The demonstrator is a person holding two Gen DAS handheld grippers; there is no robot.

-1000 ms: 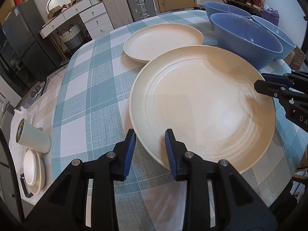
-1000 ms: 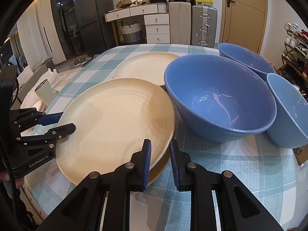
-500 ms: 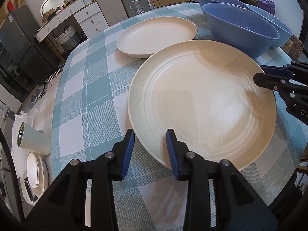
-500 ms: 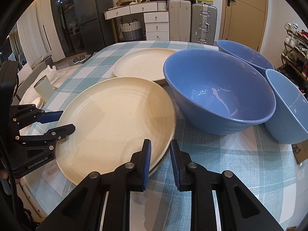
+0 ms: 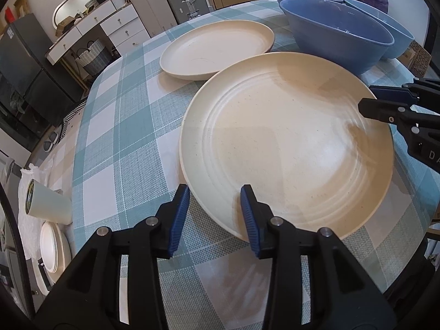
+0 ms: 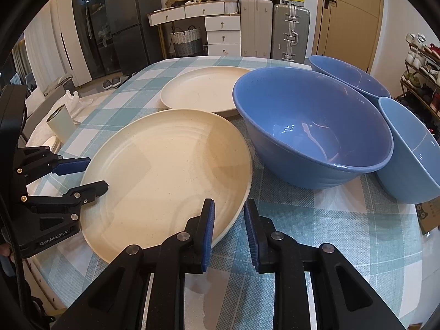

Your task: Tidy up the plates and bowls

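Observation:
A large cream plate point(image 5: 288, 143) point(image 6: 170, 173) lies on the checked tablecloth. My left gripper point(image 5: 215, 206) is open with its fingers astride the plate's near left rim, one pad over the plate, one outside. My right gripper point(image 6: 227, 218) is open astride the opposite rim the same way; it also shows in the left wrist view point(image 5: 371, 99). A smaller cream plate point(image 5: 217, 48) point(image 6: 203, 92) lies beyond. Three blue bowls stand to the right: a big one point(image 6: 310, 126) point(image 5: 335, 33), one behind it point(image 6: 346, 74), and a lighter one point(image 6: 412, 148).
The table point(image 5: 115, 143) has a teal and white cloth; its edge runs close below both grippers. A cup point(image 5: 46, 206) and a stack of small white plates point(image 5: 51, 247) sit off the table's left side. Drawers, suitcases and a fridge stand behind.
Both grippers have stayed astride the large plate's rim. The views have shifted slightly, with the bowls and far plate sliding up and away in the left wrist view.

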